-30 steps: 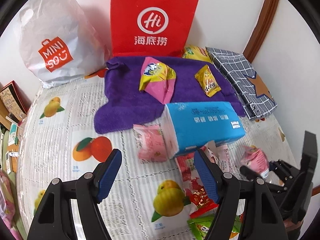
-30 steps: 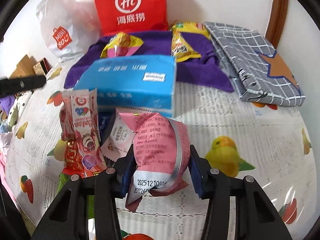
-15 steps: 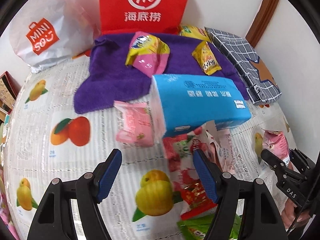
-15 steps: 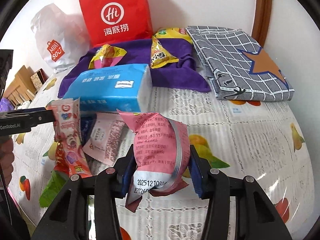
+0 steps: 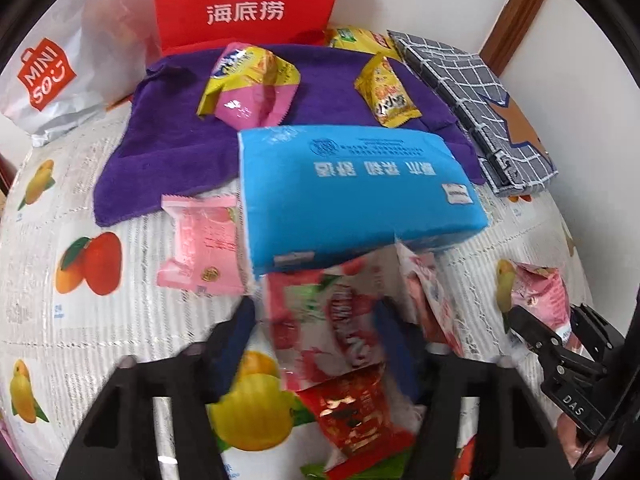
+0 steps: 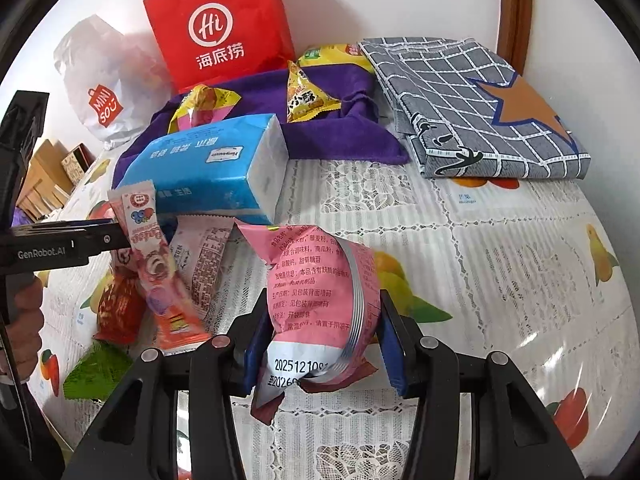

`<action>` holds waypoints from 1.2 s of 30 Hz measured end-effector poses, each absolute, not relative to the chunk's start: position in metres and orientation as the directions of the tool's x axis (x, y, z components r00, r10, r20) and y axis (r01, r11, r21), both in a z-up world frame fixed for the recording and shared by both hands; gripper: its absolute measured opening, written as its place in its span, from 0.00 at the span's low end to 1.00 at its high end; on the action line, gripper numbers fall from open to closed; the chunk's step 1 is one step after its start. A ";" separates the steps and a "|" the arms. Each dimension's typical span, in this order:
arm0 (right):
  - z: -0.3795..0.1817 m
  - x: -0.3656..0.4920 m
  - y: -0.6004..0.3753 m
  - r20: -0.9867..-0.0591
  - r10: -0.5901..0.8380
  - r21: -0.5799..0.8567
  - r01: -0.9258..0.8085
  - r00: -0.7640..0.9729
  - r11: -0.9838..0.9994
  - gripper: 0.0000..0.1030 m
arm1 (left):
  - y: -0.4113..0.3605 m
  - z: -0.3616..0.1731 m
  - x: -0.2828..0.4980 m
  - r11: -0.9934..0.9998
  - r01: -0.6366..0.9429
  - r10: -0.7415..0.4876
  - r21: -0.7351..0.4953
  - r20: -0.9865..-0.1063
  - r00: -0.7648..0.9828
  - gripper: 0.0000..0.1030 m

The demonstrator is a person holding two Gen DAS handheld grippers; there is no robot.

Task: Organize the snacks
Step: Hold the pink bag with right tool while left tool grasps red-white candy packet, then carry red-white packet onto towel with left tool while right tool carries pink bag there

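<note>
Right wrist view: your right gripper [image 6: 322, 344] has both blue pads pressed against a pink snack pack [image 6: 320, 304], held above the fruit-print tablecloth [image 6: 500, 260]. Left wrist view: your left gripper [image 5: 320, 360] is blurred; its fingers [image 5: 234, 340] stand on either side of a red-and-white strawberry sachet [image 5: 340, 332], and you cannot tell whether they pinch it or merely flank it. From the right camera the same sachet [image 6: 148, 248] stands upright against the left gripper's fingers. Item: blue tissue pack [image 5: 348, 192], lying just beyond the sachet, its far edge on a purple towel [image 5: 172, 148]. Item: flat pink packet [image 5: 204, 244], touching the tissue pack's left end. Item: red foil packet [image 5: 352, 412] and green wrapper [image 6: 96, 372], under and beside the sachet near the table's near edge. Item: yellow-and-pink bag [image 5: 248, 84] and small yellow pouch [image 5: 386, 92], both on the towel. Item: yellow-green bag [image 6: 336, 54], at the towel's back edge. Backdrop: red paper bag [image 6: 220, 28] and white Miniso bag [image 6: 104, 80] against the wall; folded grey checked cloth [image 6: 480, 108] to the right of the towel.
</note>
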State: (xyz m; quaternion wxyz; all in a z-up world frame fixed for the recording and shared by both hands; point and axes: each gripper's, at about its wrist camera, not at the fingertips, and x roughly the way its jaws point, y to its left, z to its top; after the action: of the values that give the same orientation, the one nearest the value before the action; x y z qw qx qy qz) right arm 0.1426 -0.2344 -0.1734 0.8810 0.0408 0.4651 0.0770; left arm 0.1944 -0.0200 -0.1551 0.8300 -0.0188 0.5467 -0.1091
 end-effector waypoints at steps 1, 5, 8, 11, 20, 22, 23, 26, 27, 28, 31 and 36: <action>-0.174 0.142 -0.235 -0.812 0.175 0.146 -0.096 0.556 0.985 0.47 | -0.020 -0.155 0.193 0.974 0.163 -0.209 -0.157 -0.902 0.377 0.39; -0.172 0.141 -0.235 -0.810 0.178 0.146 -0.102 0.559 0.984 0.47 | -0.015 -0.148 0.188 0.969 0.168 -0.232 -0.179 -0.889 0.395 0.32; -0.169 0.139 -0.234 -0.806 0.181 0.148 -0.104 0.564 0.984 0.47 | -0.009 -0.141 0.184 0.969 0.170 -0.234 -0.178 -0.883 0.408 0.28; -0.165 0.135 -0.232 -0.800 0.183 0.150 -0.106 0.572 0.983 0.47 | -0.004 -0.135 0.180 0.970 0.166 -0.233 -0.179 -0.878 0.419 0.24; -0.150 0.129 -0.222 -0.787 0.175 0.128 -0.121 0.591 0.984 0.47 | 0.012 -0.123 0.166 0.971 0.157 -0.232 -0.179 -0.859 0.456 0.22; -0.147 0.129 -0.220 -0.785 0.172 0.122 -0.123 0.595 0.985 0.47 | 0.019 -0.120 0.163 0.972 0.149 -0.230 -0.180 -0.855 0.465 0.22; -0.145 0.128 -0.219 -0.784 0.169 0.119 -0.122 0.598 0.985 0.47 | 0.021 -0.119 0.162 0.973 0.145 -0.228 -0.180 -0.854 0.468 0.22; -0.141 0.126 -0.216 -0.780 0.165 0.112 -0.125 0.603 0.986 0.47 | 0.030 -0.116 0.158 0.974 0.131 -0.227 -0.187 -0.848 0.478 0.22; -0.140 0.125 -0.214 -0.779 0.163 0.109 -0.126 0.605 0.986 0.47 | 0.032 -0.116 0.157 0.974 0.128 -0.227 -0.189 -0.846 0.482 0.22; -0.138 0.125 -0.213 -0.777 0.162 0.106 -0.127 0.608 0.986 0.47 | 0.035 -0.114 0.155 0.973 0.126 -0.229 -0.192 -0.845 0.484 0.22; -0.134 0.123 -0.209 -0.773 0.160 0.101 -0.131 0.614 0.986 0.47 | 0.041 -0.109 0.152 0.973 0.121 -0.230 -0.196 -0.837 0.496 0.22; -0.124 0.122 -0.200 -0.760 0.166 0.097 -0.143 0.628 0.985 0.47 | 0.045 -0.097 0.149 0.973 0.120 -0.231 -0.198 -0.824 0.517 0.22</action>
State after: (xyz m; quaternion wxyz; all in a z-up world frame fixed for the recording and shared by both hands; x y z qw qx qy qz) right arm 0.1225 -0.2004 -0.1242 0.9021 0.0135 0.4227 0.0857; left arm 0.1495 0.0449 -0.0968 0.8690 -0.0578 0.4808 -0.1010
